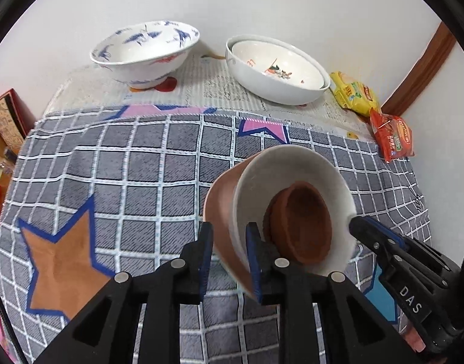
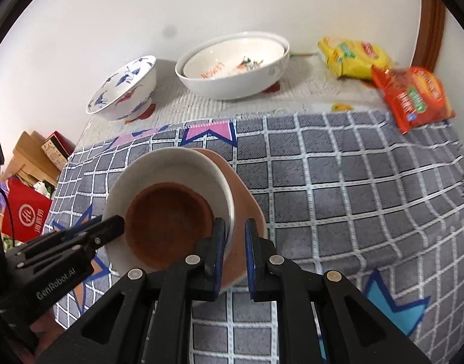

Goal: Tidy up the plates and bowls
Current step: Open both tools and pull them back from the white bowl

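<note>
A home room: a worktop under a checked star-print cloth (image 1: 141,166) and newspaper (image 1: 213,88), china bowls (image 1: 147,51), snack packets (image 2: 414,97), cardboard boxes (image 2: 31,157) by a plain wall.

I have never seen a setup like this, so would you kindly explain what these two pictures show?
A person holds a two-finger gripper in each hand; a fisheye camera on each looks along its fingers. In the left view the left gripper straddles one side of a brown bowl stack; in the right view the right gripper straddles the opposite side. Inside it sit a white bowl and a small brown cup. Behind, on the checked cloth and newspaper, stand a blue-patterned bowl, nested white bowls and snack packets.
</note>
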### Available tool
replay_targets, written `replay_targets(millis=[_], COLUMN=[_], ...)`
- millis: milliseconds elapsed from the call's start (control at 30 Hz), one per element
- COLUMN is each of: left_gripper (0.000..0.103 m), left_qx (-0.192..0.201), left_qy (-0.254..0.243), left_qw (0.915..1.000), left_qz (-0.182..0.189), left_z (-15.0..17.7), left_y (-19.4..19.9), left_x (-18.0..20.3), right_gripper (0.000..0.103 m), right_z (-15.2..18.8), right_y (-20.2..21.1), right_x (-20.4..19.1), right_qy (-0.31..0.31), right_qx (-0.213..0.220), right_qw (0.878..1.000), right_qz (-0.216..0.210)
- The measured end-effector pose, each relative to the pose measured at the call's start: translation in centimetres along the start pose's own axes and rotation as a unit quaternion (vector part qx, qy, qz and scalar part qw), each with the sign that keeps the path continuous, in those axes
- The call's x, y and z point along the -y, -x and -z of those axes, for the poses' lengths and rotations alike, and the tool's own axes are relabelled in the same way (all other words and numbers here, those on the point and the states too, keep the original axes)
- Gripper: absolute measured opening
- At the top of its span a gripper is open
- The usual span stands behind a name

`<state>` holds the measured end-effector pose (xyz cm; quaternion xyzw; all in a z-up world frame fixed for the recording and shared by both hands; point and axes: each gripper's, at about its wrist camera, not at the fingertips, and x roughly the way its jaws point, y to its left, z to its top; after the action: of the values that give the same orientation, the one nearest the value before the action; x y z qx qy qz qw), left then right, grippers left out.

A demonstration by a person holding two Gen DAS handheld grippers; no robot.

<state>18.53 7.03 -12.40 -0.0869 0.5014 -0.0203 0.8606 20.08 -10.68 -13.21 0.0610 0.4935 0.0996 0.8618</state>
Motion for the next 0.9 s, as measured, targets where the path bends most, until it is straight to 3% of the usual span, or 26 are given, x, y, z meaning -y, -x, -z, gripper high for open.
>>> replay_targets(millis=[200,367,433,567,667,733,900], left_gripper=[0.026,0.046,0.048,0.056,0.063,0.070,0.078], left_qx=[0.028,0.071,0.082,0.110,0.118,0.119,0.140], left_qy=[-0.013,-0.029,-0.034,-0.048,-0.048,-0.051,-0.061], left_qw=[0.9995,0.9968,0.9958,0.9928,0.9918,0.9914,0.9882], left_qz=[0.005,0.023,0.023,0.000,0.008,0.016,-0.001], left_z=[2.2,4.7,5.5,7.5,9.1,10.1,12.9], left_y=[3.8,7.5,8.8,11.2,12.8,13.6,15.9], left_x=[0.9,2.8,3.5,5.2,5.7,6.2,7.4], right_gripper=[0.020,0.031,0.037,0.037,0.039,0.057,0.084], right_z=[2.2,4.8,5.9,8.0,9.7,10.8,13.4], right_y=[4.5,9.1,10.9,14.0,15.9,17.2,20.2], right_x=[0.4,1.1,1.5,2.5,3.2,3.6,3.4], right_qy=[-0.007,0.001,-0.004,-0.013,-0.019,-0.028,-0.023], right_qx=[0.024,0.059,0.071,0.087,0.091,0.098,0.129], right_qw=[1.000,0.997,0.996,0.994,0.993,0.993,0.990], right_qz=[0.007,0.039,0.048,0.068,0.068,0.058,0.060])
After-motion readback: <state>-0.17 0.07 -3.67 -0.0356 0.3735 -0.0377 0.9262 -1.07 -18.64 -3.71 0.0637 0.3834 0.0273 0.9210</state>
